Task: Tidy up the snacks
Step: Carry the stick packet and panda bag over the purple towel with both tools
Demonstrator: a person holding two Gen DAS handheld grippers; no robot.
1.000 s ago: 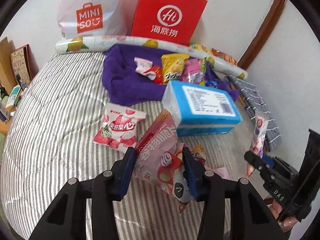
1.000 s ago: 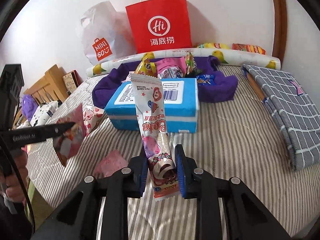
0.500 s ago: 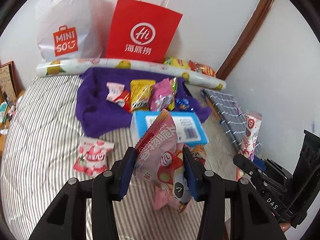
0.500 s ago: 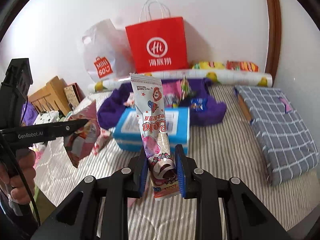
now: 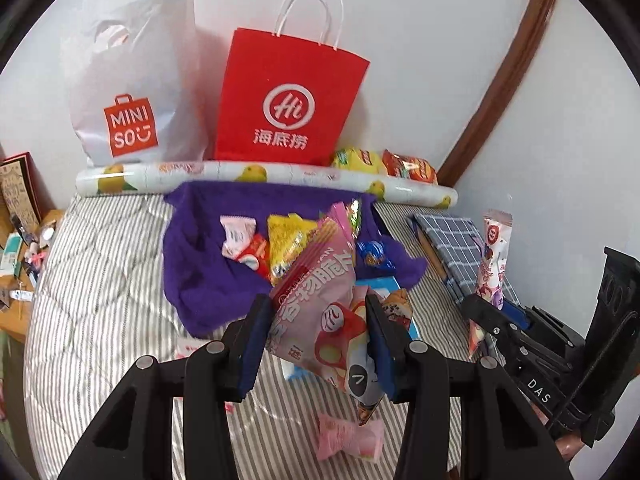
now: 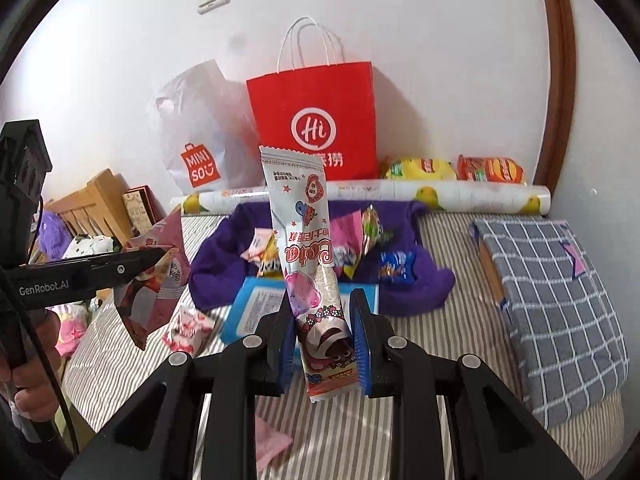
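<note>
The grey-and-white striped quilted bed (image 5: pixel 100 280) filled the lower half of both views, with a white plastic shopping bag (image 5: pixel 132 80) and a red paper carrier bag with white handles (image 6: pixel 316 120) upright against the wall at top centre. A rumpled purple towel (image 5: pixel 200 264) lay mid-frame, bearing a small heap of snack packets. A blue-and-white rectangular box (image 6: pixel 252 308) sat just in front of it.

The left tool (image 5: pixel 318 336) was closed on a pink crinkly foil snack bag (image 5: pixel 316 292), held clear of the bed at lower centre. The right tool (image 6: pixel 320 340) was clamped nearly shut on a long, slim white-and-pink wafer packet (image 6: pixel 300 216), standing almost upright.

The slim packet was gripped near its bottom end, so its tall free length could likely swing or slide loose. The foil bag looked slippery and might drop if jolted.
</note>
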